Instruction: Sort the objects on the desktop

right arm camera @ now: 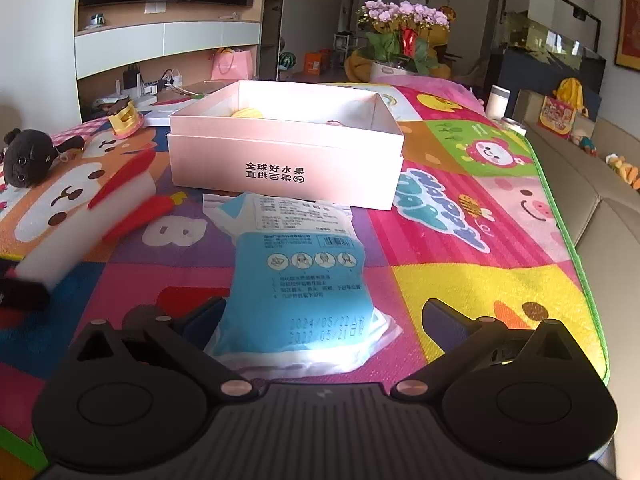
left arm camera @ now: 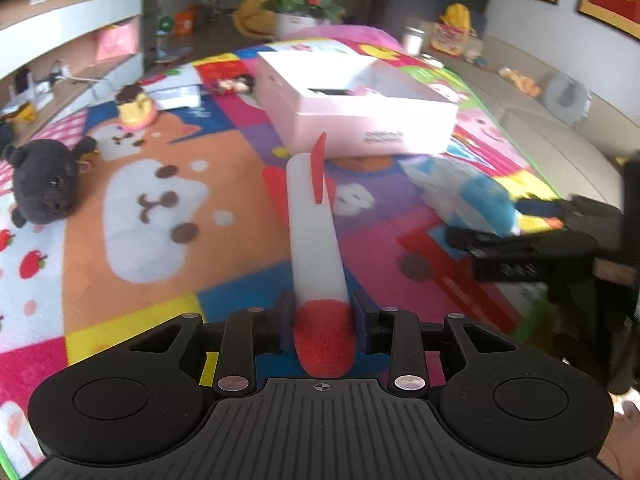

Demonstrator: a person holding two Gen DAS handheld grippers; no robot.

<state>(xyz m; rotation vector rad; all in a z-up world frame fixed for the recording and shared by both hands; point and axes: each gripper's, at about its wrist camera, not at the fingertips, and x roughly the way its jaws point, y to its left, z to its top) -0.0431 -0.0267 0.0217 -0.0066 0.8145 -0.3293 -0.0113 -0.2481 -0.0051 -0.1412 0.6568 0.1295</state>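
Left gripper (left arm camera: pixel 322 322) — clamped on the red end of a foam rocket (left arm camera: pixel 314 236) pointing at the pink box (right arm camera: pixel 286 148). Right gripper (right arm camera: pixel 322 322) — spread wide, empty, astride a blue mask packet (right arm camera: pixel 300 280) lying just before the box.

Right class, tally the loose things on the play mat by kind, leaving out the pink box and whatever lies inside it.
Soft toys: 1, black plush
Foam rockets: 1, held in the left hand-held gripper
Mask packs: 1
Pudding toys: 1
Total: 4
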